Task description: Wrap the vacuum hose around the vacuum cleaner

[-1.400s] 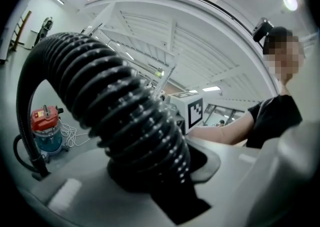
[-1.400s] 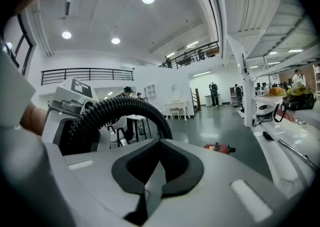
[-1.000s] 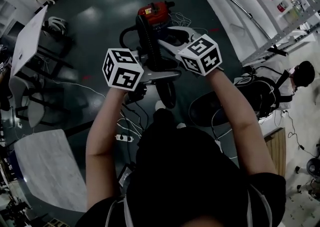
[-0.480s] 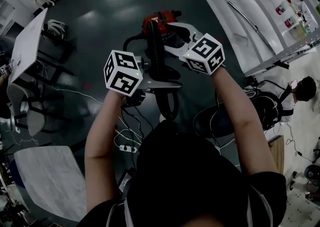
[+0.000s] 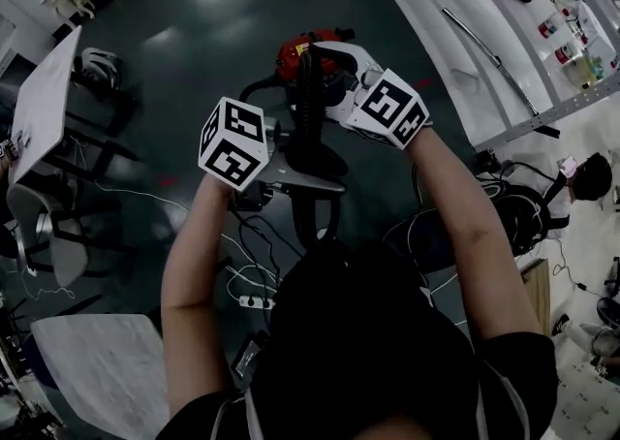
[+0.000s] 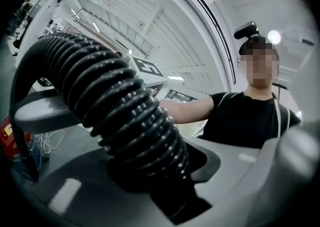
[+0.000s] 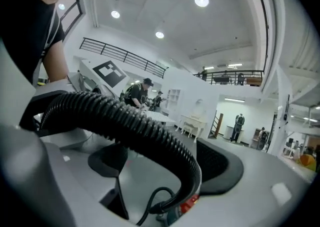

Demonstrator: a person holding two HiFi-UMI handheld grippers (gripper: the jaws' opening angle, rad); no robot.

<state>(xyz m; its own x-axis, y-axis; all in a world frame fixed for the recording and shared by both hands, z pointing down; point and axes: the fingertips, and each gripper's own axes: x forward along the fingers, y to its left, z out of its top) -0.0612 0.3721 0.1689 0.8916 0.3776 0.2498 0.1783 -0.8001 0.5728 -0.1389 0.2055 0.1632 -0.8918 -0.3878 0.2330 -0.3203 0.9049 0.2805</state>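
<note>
Since a second ago the right claw [image 7: 165, 171] has been opening, from part-closed to fully spread, and its marker cube has rolled over. The red vacuum cleaner [image 5: 302, 48] now shows nearer the two cubes in the head view.

Far left: white tabletop [image 5: 44, 104] with a chair [image 5: 48, 225] beside it, well apart from the work.

Left of centre: the left claw [image 6: 145, 151], held out over the dark floor [image 5: 194, 21]. Jaws pinching the black ribbed vacuum hose [image 6: 115, 106], which rises from between the pads and arches away to the upper left in that claw's own view.

Below the arms: white power strip [image 5: 254, 301] on the floor among loose cables.

Centre: vacuum hose, a dark band running between the two marker cubes from near the person's chest out to the machine. Vacuum cleaner standing on the floor just beyond the claws, the hose crossing over it.

Right of centre: right claw, jaws wide apart. The hose curves through the gap, neither pad pressing on it.

Far right: long white shelving [image 5: 465, 60] carrying small bottles, with a seated person [image 5: 586, 152] beside it.
</note>
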